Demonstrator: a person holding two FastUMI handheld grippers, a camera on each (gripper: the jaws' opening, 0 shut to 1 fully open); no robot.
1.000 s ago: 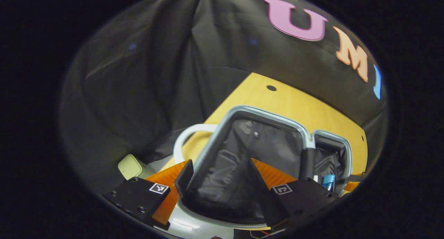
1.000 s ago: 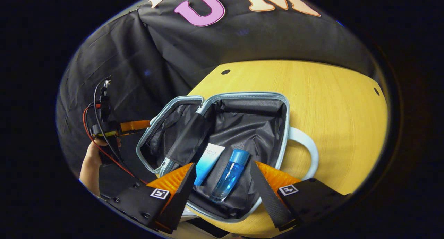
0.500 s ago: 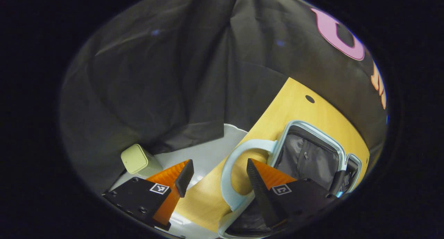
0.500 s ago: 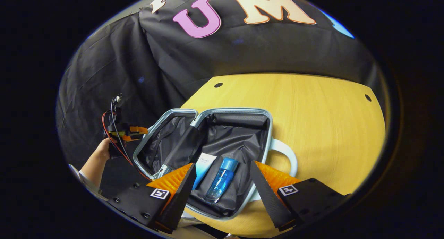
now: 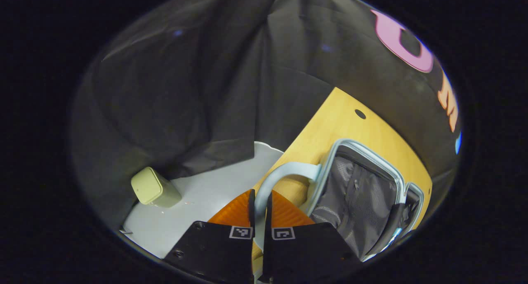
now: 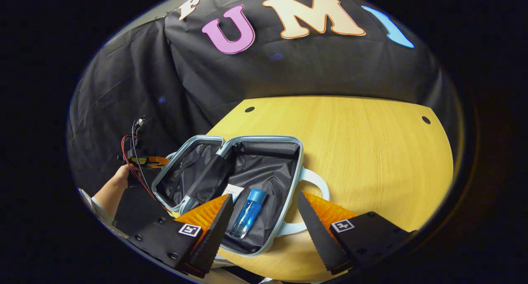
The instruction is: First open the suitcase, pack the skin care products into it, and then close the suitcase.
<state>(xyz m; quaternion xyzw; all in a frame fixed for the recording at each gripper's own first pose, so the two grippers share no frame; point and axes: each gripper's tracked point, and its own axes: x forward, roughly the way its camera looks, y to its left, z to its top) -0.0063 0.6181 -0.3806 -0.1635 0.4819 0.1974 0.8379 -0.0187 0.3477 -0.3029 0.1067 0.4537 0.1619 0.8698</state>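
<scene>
Pinching the pale blue suitcase handle (image 5: pixel 275 181) between fingers drawn almost together, left gripper (image 5: pixel 259 199) low in the left gripper view, handle band running up through the narrow gap. Lying open just beyond, on the yellow wooden table (image 5: pixel 342 123), the suitcase (image 5: pixel 361 185), dark lining exposed inside its pale blue rim. Off the table's edge, a white surface (image 5: pixel 198 197) with a small pale green box (image 5: pixel 152 188) standing on it, black cloth wall behind. Spread wide and holding nothing, right gripper (image 6: pixel 264 207) at the bottom of the right gripper view, hanging above the near end of the open suitcase (image 6: pixel 247 181). Resting inside the right-hand half, on the black lining, a blue bottle (image 6: pixel 247 214) and, just beside it on the left, a white tube (image 6: pixel 232 191) partly hidden by a finger. Tilted up at the left, the other half, joined by a dark strap. Showing farther left, the left gripper (image 6: pixel 144 160) with red and black wires, held by a hand (image 6: pixel 119 179) beside that raised half. Curving out from the suitcase's right side, a second handle (image 6: pixel 317 183) flat on the table.
</scene>
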